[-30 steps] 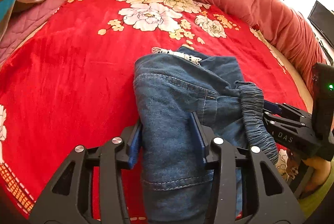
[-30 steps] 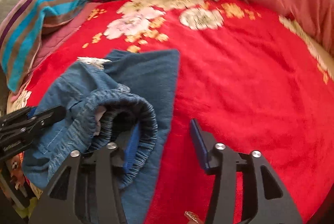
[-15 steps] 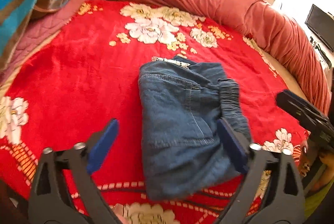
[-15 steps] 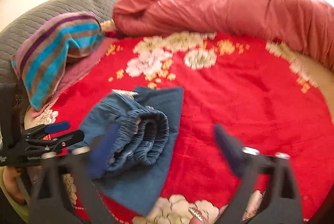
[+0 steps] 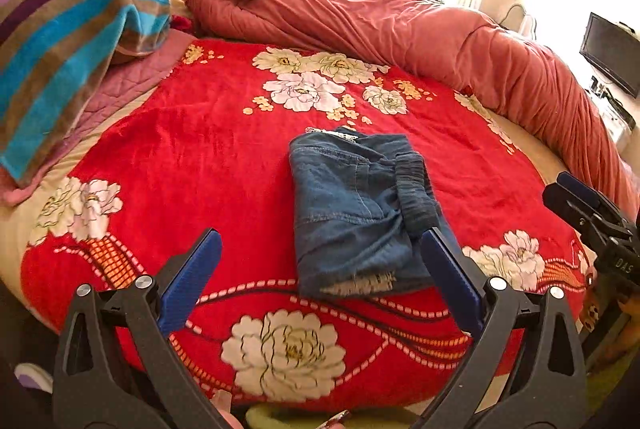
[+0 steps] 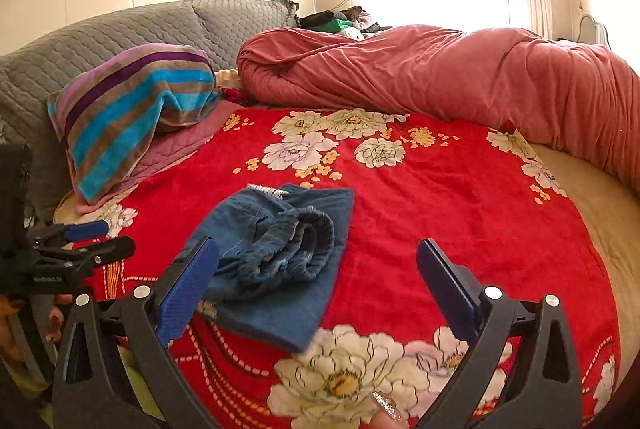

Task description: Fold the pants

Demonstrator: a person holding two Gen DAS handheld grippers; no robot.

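Observation:
The blue denim pants (image 5: 356, 209) lie folded into a compact bundle on the red floral blanket (image 5: 208, 165), elastic waistband on top at the right side. They also show in the right wrist view (image 6: 280, 253). My left gripper (image 5: 320, 265) is open and empty, held back from the near edge of the bundle. My right gripper (image 6: 318, 269) is open and empty, pulled back toward the bed's edge, the bundle ahead to its left. Each gripper appears in the other's view, the right one (image 5: 592, 217) and the left one (image 6: 80, 241).
A rolled pink-red duvet (image 5: 400, 25) runs along the far and right side of the round bed. A striped towel (image 5: 68, 45) over a pillow lies at the far left against a grey quilted headboard (image 6: 120, 33). A dark screen (image 5: 612, 53) stands at the far right.
Both grippers have let go of the pants, opened wide and drawn back and up from the bed. The folded bundle stays on the blanket.

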